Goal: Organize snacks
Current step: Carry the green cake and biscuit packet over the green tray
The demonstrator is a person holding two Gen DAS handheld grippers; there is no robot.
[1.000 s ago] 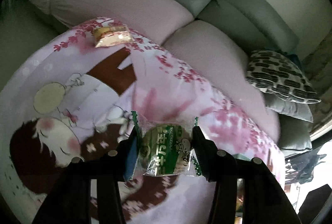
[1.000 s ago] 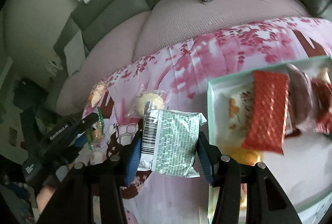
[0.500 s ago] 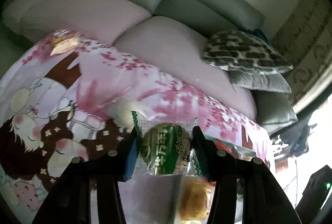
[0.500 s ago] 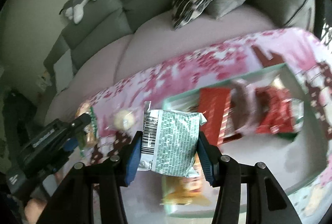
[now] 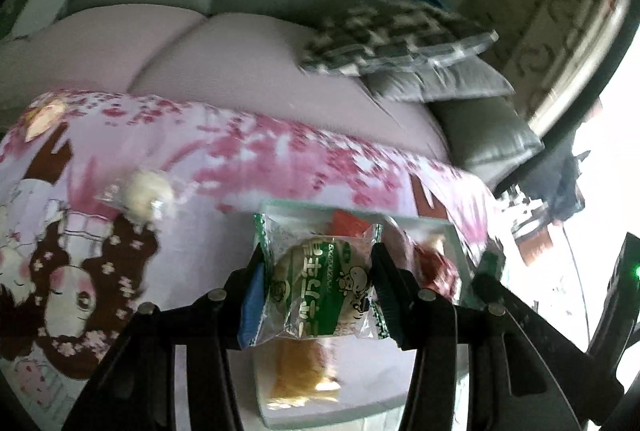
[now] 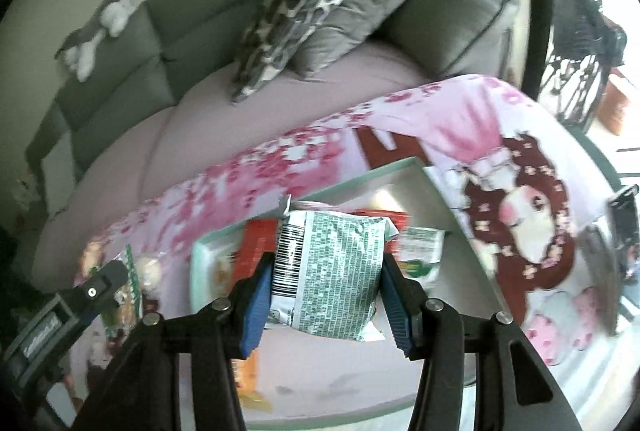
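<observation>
- Left wrist view, far left: a yellowish wrapped snack (image 5: 42,115) lies at the edge of the pink printed cloth (image 5: 248,147), well apart from everything else.
- Left of centre: a round pale snack in clear wrap (image 5: 146,193) lies on the cloth, near the box but outside it.
- Centre: the left gripper (image 5: 318,289) is clamped on a clear packet with a green label (image 5: 320,291); both pads press its sides, and the packet hangs above the near end of the pale green box (image 5: 352,209).
- Below and right of the packet: an orange-yellow snack (image 5: 304,371) and a dark red wrapper (image 5: 434,267) lie inside the box, both blurred.
- Right wrist view, far left: the left gripper's tip shows with its packet, beside the box's left wall.
- Centre: the right gripper (image 6: 326,283) is closed on a green-and-white printed packet (image 6: 332,267), barcode side to the left, held over the box interior.
- Behind it: a red packet (image 6: 256,245) and a small green-and-white packet (image 6: 420,251) lie in the box.
- Background: a grey sofa (image 6: 168,31) with a patterned cushion (image 6: 296,11).
</observation>
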